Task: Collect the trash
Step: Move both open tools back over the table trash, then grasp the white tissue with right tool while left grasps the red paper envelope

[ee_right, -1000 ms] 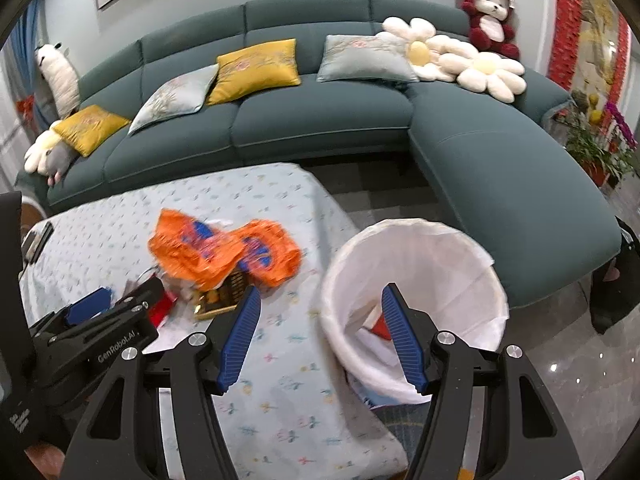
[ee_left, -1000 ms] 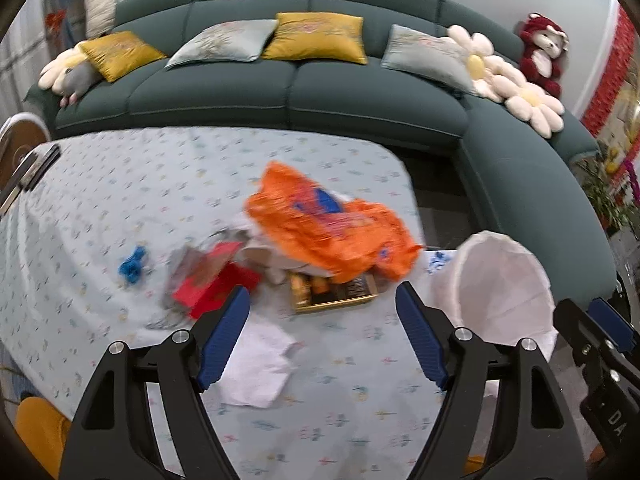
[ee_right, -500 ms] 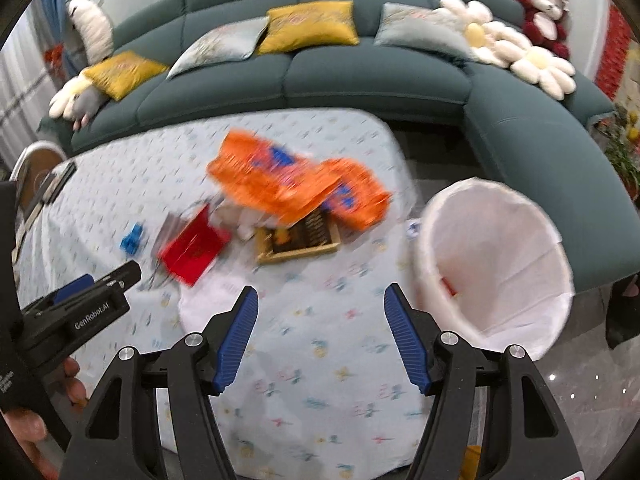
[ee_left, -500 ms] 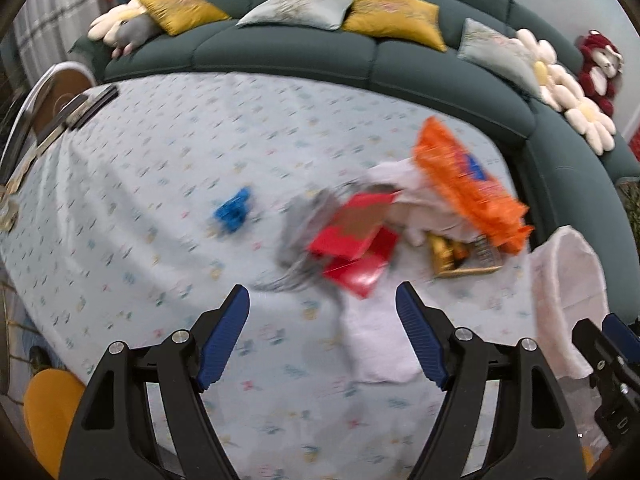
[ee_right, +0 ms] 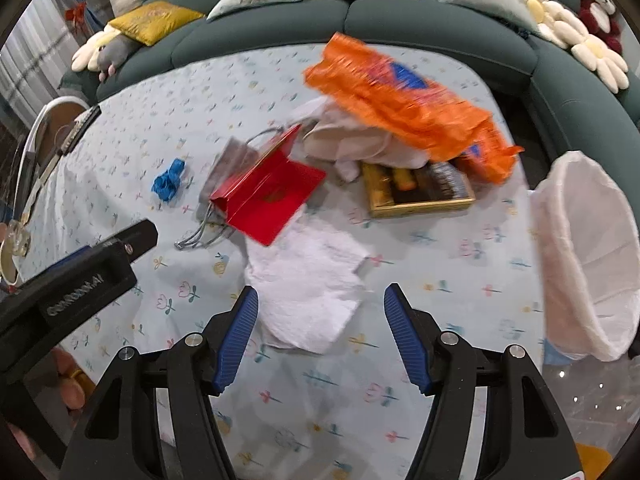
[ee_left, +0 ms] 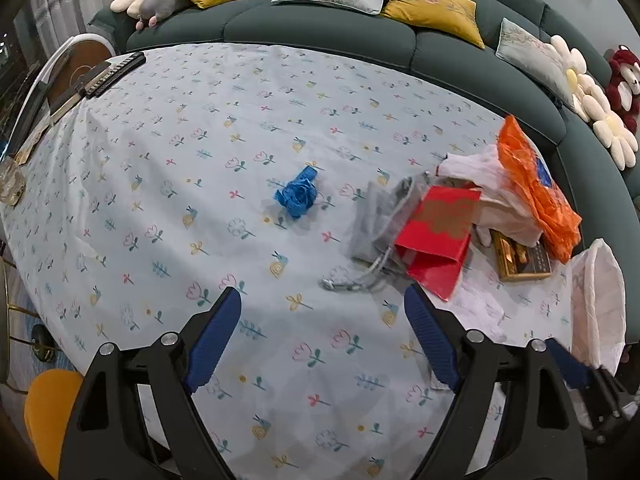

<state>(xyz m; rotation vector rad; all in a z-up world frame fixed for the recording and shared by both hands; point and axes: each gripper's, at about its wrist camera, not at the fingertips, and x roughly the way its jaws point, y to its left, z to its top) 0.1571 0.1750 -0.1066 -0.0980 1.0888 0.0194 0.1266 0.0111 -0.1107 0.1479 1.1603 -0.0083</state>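
Observation:
Trash lies on a flower-print tablecloth (ee_left: 168, 184): a crumpled blue wrapper (ee_left: 297, 194) (ee_right: 169, 181), a red paper bag (ee_left: 438, 238) (ee_right: 270, 196) over a grey bag (ee_left: 380, 220), a white tissue (ee_right: 310, 280), an orange plastic bag (ee_right: 404, 102) (ee_left: 534, 192), a gold box (ee_right: 420, 190). A white-lined bin (ee_right: 588, 248) (ee_left: 598, 300) stands off the table's right edge. My left gripper (ee_left: 322, 338) is open above the cloth, short of the blue wrapper. My right gripper (ee_right: 320, 334) is open just above the tissue.
A green sofa (ee_left: 332, 28) with cushions curves behind the table. A remote (ee_left: 112, 74) and a round framed object (ee_left: 78, 60) sit at the far left edge. A glass (ee_left: 10, 184) stands at the left. The left gripper's body (ee_right: 76, 280) shows in the right wrist view.
Both grippers have swung left over the table, away from the bin. The right one has come down close to the white tissue. Both stay open.

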